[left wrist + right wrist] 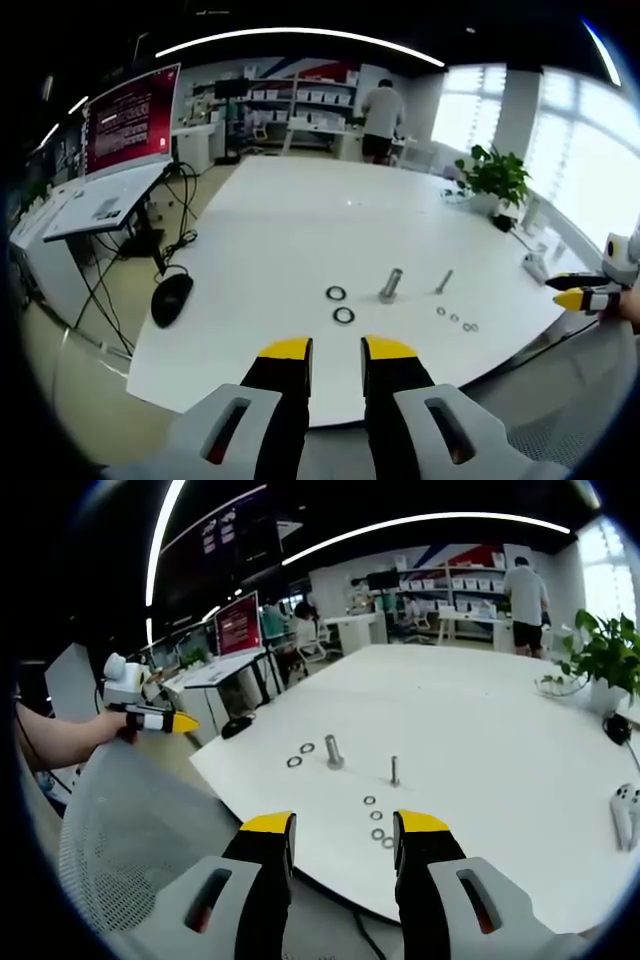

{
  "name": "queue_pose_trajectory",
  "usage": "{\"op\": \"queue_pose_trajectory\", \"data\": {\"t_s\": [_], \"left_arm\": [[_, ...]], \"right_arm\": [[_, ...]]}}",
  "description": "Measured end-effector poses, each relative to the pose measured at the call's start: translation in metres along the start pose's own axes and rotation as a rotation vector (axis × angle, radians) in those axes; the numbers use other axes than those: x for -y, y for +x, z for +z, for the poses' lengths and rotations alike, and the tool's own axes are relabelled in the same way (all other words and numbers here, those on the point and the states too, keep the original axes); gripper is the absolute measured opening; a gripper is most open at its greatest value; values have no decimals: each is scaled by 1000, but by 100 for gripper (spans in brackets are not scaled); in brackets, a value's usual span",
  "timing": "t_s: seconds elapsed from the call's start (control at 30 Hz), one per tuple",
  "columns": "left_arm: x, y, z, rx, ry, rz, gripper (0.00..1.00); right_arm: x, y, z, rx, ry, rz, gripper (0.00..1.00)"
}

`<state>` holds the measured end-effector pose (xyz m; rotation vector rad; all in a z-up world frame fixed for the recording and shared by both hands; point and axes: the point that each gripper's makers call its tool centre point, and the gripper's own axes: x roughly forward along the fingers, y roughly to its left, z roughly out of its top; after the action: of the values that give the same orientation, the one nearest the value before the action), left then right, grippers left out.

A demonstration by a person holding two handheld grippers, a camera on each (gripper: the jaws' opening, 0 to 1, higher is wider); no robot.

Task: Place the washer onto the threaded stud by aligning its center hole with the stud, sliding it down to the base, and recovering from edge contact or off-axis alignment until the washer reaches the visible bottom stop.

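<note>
In the left gripper view, the left gripper (336,352) hangs off the near edge of the white table (300,220) with its jaws apart and nothing between them. Ahead of it lie two large washers (340,305), then the thick bolt (390,285) standing upright just beside them, then the thin threaded stud (444,281), and three small washers (455,318) in a short row near the stud's base. At the far right edge the right gripper (578,292) is held clear of the table, tips together so far as can be seen.

In the right gripper view, the right gripper's own jaws stand apart and empty, the row of small washers lying just ahead.

No washer is lifted yet, so the step in hand looks like the pick. A flat washer is best pinched by its rim, so the hole stays free to line up over the stud.
</note>
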<state>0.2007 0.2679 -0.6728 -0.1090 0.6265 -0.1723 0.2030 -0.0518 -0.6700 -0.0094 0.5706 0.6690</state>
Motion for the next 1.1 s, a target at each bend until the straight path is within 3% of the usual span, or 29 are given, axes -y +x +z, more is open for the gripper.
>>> {"op": "queue_pose_trajectory", "data": {"t_s": [0.47, 0.67, 0.8, 1.1], "left_arm": [[2, 4, -9, -56, 17, -6, 18], [2, 4, -13, -80, 21, 3, 18], [-2, 4, -13, -78, 9, 14, 18], [-2, 4, -13, -75, 13, 11, 19]], "right_arm": [[3, -1, 1, 10, 15, -8, 42], [6, 2, -13, -71, 4, -33, 45], [5, 2, -14, -66, 41, -25, 45], [5, 2, -14, -69, 35, -22, 44]]}}
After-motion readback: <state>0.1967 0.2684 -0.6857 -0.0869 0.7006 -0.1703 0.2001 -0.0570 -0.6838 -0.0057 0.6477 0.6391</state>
